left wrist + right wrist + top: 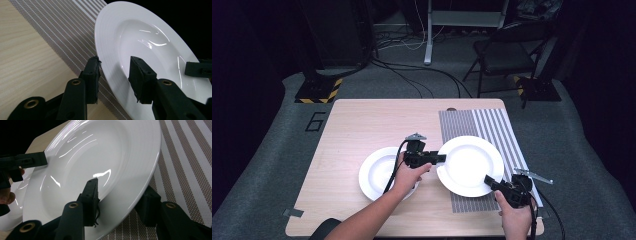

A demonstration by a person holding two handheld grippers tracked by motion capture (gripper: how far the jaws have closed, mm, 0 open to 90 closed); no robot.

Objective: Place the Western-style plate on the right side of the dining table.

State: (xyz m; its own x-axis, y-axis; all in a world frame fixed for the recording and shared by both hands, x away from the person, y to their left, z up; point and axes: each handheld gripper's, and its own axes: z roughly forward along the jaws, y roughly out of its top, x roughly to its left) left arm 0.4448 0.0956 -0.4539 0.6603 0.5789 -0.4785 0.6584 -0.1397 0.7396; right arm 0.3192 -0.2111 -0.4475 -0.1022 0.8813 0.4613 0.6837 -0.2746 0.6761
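Big plate (470,165) over striped mat (492,125), rim clamped by left tool (443,158) and right tool (488,180), jaws part-closed. Move both together, keep level, clear small plate (377,172).

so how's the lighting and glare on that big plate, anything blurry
High view: big plate evenly bright, nearly washed out, room behind dark. Left gripper view: curved glare streaks in the bowl, near claw soft. Right gripper view: streaks and a bright spot, placemat sharp.
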